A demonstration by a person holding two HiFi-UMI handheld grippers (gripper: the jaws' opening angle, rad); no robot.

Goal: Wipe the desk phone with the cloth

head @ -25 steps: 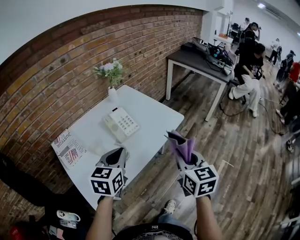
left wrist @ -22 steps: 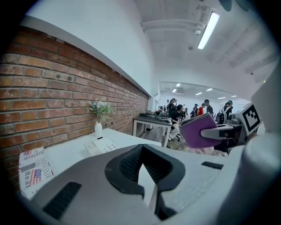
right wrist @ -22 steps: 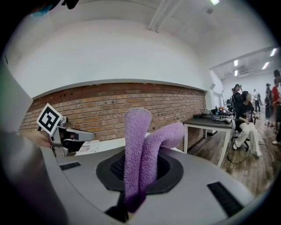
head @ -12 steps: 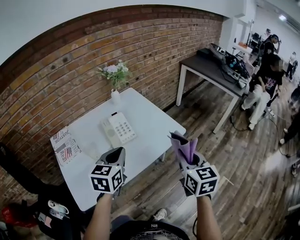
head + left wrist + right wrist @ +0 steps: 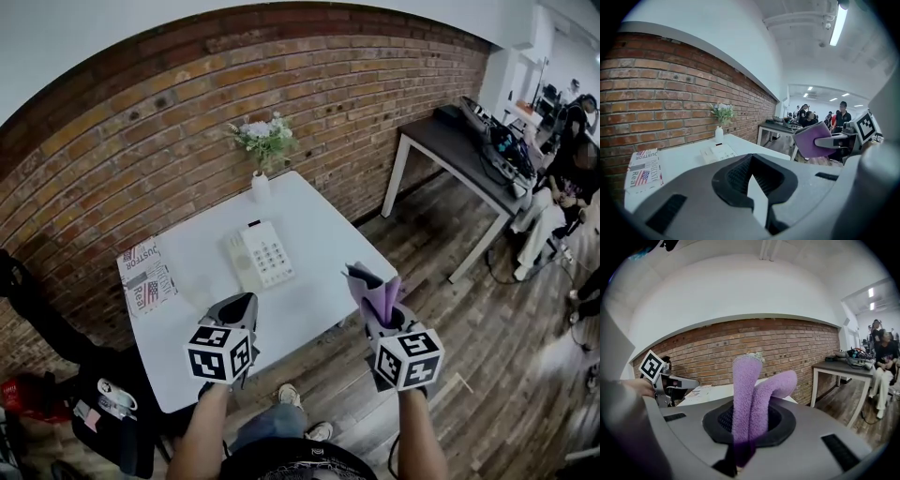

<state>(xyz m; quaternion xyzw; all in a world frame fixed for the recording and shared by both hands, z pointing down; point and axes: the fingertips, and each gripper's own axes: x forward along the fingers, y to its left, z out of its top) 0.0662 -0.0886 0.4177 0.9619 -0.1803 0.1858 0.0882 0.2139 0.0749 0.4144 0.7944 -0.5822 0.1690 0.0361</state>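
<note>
Since the table (image 5: 323,246) holds the phone (image 5: 261,258) well ahead of both grippers, wiping is not yet under way. Likely faults: a long stroke tips the vase (image 5: 262,185) behind it; the cloth (image 5: 373,292) slips from the clamped right gripper (image 5: 377,314); the left gripper (image 5: 241,306), closed and empty, leaves the phone unbraced.

A white table (image 5: 314,239) stands against a brick wall (image 5: 187,112), bearing a phone (image 5: 261,256) near its middle, a white vase (image 5: 261,185) of flowers at the far corner, and a printed paper (image 5: 147,276) flat at the left end.
</note>
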